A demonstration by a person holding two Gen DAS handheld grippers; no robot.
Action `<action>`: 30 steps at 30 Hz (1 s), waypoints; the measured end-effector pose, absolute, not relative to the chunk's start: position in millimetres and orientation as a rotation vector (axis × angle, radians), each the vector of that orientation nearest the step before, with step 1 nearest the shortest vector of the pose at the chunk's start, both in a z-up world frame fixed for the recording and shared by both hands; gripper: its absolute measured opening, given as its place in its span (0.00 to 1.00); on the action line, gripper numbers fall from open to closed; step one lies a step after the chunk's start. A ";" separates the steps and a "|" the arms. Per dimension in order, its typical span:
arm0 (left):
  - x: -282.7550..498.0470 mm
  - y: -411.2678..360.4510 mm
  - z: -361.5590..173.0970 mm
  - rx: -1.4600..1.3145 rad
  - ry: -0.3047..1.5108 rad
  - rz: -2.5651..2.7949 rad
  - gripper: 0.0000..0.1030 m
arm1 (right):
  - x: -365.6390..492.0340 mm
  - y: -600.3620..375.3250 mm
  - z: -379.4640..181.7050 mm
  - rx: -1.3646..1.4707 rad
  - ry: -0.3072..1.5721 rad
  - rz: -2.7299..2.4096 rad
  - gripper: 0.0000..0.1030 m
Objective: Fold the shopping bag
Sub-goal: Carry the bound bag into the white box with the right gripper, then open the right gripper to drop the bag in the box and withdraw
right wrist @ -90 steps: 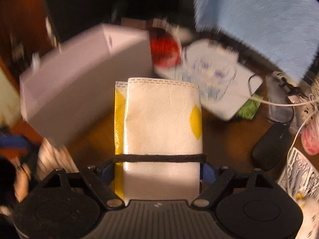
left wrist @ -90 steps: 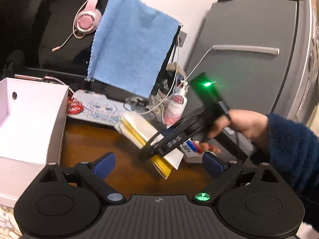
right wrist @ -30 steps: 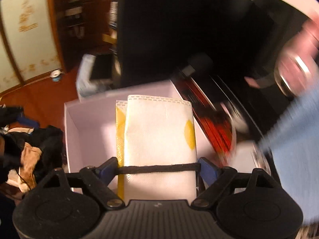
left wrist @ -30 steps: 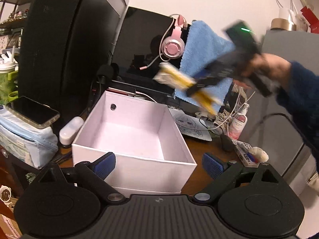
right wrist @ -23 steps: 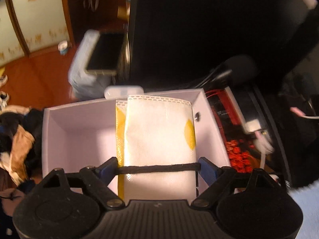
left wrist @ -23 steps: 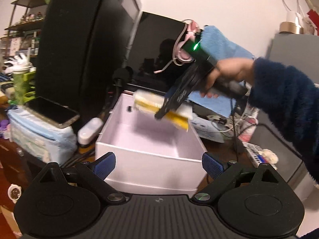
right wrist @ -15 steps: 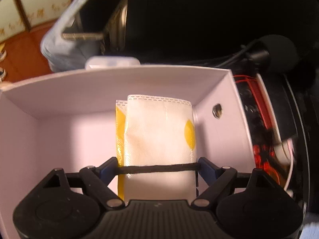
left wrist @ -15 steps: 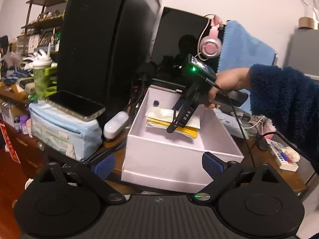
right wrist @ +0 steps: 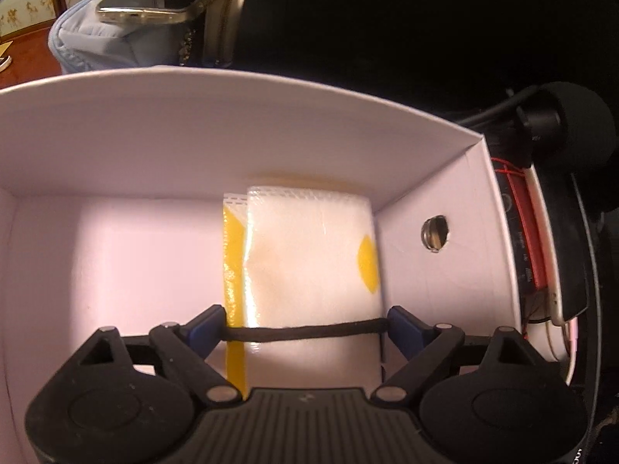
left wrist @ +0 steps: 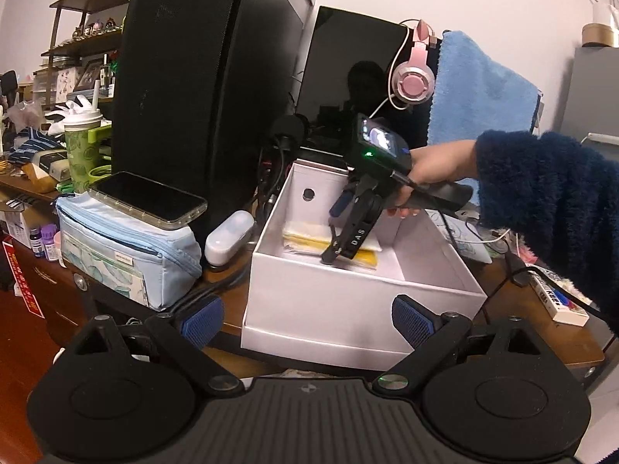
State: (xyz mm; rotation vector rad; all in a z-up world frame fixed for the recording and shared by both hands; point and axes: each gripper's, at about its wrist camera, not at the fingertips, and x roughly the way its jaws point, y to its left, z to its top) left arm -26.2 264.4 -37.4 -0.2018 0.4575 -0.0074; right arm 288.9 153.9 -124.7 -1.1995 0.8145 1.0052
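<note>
You've just dropped the folded bag [right wrist: 309, 255] down into the white box [right wrist: 232, 116], and your right gripper [right wrist: 305, 324] is opening around it, so you're basically done.

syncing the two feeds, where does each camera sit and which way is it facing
Left wrist: on the empty left gripper, looking level across the desk at the white box; the right hand and sleeve show.
Right wrist: on the right gripper, looking steeply down into the box, jaws opening around the folded shopping bag.
Shared: box, bag, phone on the blue pouch.
</note>
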 end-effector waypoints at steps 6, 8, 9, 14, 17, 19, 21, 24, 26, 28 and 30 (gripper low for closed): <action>-29.8 264.1 -32.1 -0.204 0.438 0.000 0.91 | 278.0 139.8 -113.8 -1.189 0.785 1.007 0.85; -29.9 263.0 -30.3 -0.200 0.433 0.002 0.91 | 276.0 133.8 -109.1 -1.148 0.787 1.025 0.69; -29.7 262.5 -29.6 -0.200 0.432 -0.002 0.91 | 275.7 131.7 -108.9 -1.128 0.796 1.016 0.52; -28.4 254.5 -25.9 -0.180 0.424 -0.017 0.92 | 264.7 130.5 -119.3 -1.183 0.795 1.002 0.33; -27.0 249.3 -23.7 -0.167 0.423 -0.016 0.92 | 265.9 131.0 -123.6 -1.171 0.784 0.995 0.33; -25.6 247.0 -23.1 -0.165 0.428 -0.017 0.92 | 269.5 132.8 -122.8 -1.136 0.778 0.995 0.33; -23.5 244.8 -22.9 -0.160 0.432 -0.016 0.92 | 271.4 133.8 -122.8 -1.116 0.773 0.999 0.33; -19.8 240.7 -23.0 -0.152 0.437 -0.008 0.92 | 274.6 133.8 -123.7 -1.083 0.781 0.996 0.34; -16.8 237.4 -22.7 -0.147 0.445 -0.006 0.91 | 275.7 133.1 -121.4 -1.059 0.787 0.995 0.37; -13.3 232.9 -21.8 -0.134 0.456 -0.012 0.91 | 275.0 129.6 -113.4 -1.026 0.785 0.999 0.47; -10.3 227.6 -20.7 -0.124 0.461 -0.013 0.91 | 271.4 120.4 -97.9 -0.961 0.773 0.985 0.57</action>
